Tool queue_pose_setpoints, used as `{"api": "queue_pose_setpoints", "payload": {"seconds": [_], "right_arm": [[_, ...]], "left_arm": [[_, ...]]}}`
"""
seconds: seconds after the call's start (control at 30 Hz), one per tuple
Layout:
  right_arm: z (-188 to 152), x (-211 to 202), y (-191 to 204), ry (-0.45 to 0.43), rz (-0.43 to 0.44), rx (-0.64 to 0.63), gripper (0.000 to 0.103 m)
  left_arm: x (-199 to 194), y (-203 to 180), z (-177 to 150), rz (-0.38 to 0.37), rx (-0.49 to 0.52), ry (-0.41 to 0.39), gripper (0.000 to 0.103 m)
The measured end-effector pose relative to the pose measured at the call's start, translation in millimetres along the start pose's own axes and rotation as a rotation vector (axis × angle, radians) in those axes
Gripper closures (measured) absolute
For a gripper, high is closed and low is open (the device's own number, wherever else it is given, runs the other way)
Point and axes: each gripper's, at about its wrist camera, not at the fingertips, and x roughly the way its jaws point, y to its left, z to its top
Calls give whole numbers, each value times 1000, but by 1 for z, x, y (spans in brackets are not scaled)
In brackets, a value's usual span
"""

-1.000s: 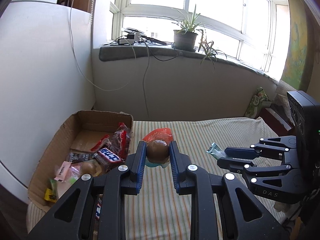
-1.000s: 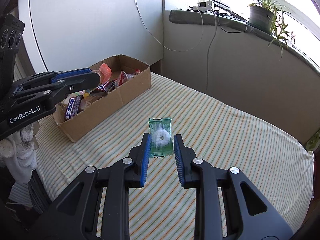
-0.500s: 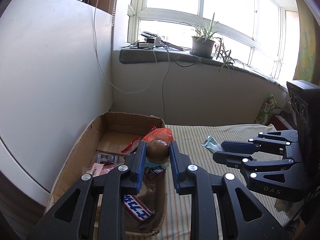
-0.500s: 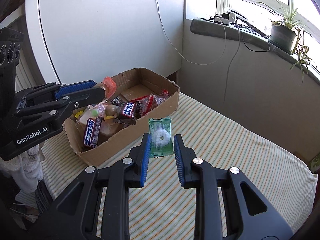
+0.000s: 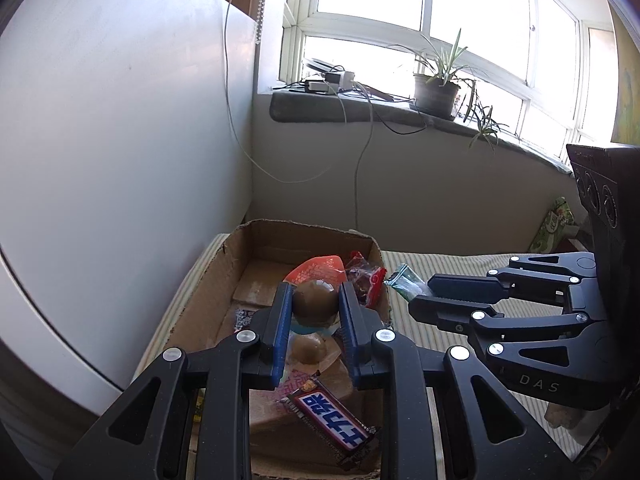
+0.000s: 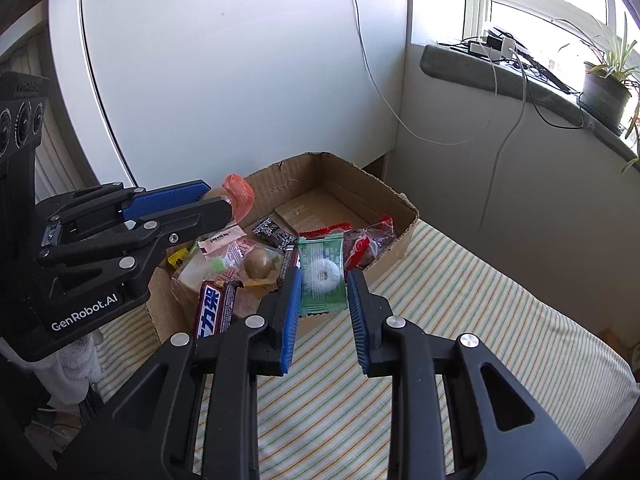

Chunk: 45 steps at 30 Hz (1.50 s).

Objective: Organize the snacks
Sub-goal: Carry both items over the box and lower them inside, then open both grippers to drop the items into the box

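Carrying two snacks over the cardboard box, ready to drop.
Left tongs clamping a brown packaged egg; right tongs pinching a green mint packet, poised above snacks already boxed.

Left gripper clamps its pads on something held; right gripper likewise pinches shut, both angled downward
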Motion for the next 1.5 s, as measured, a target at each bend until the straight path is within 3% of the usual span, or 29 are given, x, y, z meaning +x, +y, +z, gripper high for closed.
{"api": "queue_pose_setpoints", "payload": {"seconds": [0.73,1.47,1.5], "right_arm": [[15,52,18,55,52,-24,78],[16,57,14,57,57,-17,77],[15,56,14,57,54,-16,77]], "left_arm": [[20,32,-1,45,-54,21,80],[18,35,-1,76,-53,21,79],[18,35,-1,78,-53,21,75]]}}
